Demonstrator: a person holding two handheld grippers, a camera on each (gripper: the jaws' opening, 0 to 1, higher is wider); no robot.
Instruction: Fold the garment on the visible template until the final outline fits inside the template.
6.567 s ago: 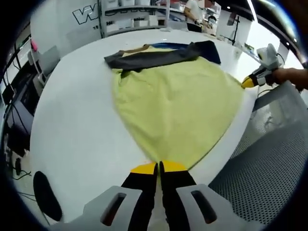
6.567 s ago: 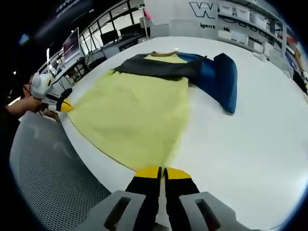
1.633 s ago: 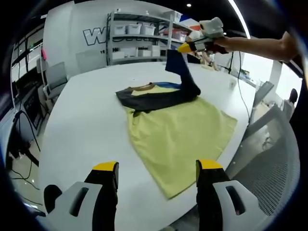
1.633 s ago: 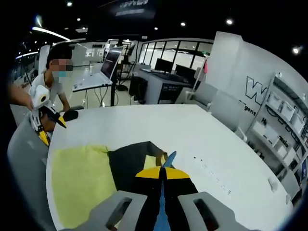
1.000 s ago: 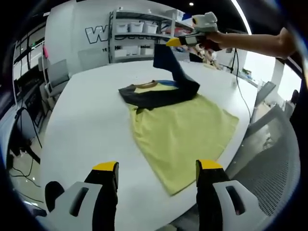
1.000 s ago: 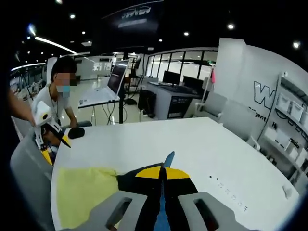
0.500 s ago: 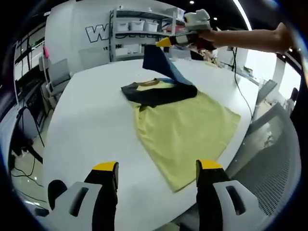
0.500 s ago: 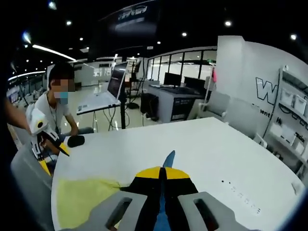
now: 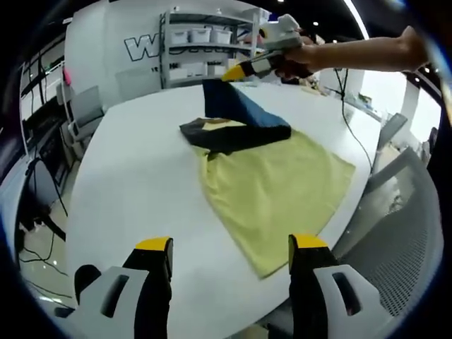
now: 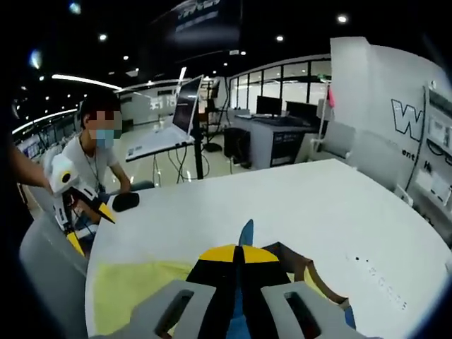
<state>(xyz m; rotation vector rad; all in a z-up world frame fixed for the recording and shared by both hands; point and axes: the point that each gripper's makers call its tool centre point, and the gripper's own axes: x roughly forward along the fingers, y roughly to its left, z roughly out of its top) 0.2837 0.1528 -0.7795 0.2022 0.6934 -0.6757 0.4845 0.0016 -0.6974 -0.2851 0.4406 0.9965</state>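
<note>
In the left gripper view, the left gripper (image 9: pixel 229 247) hangs over the near edge of the white counter (image 9: pixel 134 176) with its jaws spread wide and nothing between them. Past it the garment (image 9: pixel 272 187) lies flat on the counter, its yellow body reaching almost to the counter's right edge, a dark band across the chest. No template outline is plain enough to make out on the counter.

Further right and higher in that view, the right gripper (image 9: pixel 236 70) is clenched on the blue sleeve (image 9: pixel 229 104), lifted above the chest and angled toward the garment's middle. In the right gripper view the yellow-tipped jaws are pressed together with a sliver of blue cloth poking up between them, and a person sits beyond the counter's far edge.

The main risk, as I judge it, is the loose yellow body: with the left jaws released and well apart from the cloth, nothing pins it, so a pull on the sleeve could drag the chest sideways and skew the fold. The hem corner near the right edge could also slide off the counter. The pinch looks thin, so the sleeve may slip out before it is laid across, leaving a crumpled fold that overshoots the outline.
</note>
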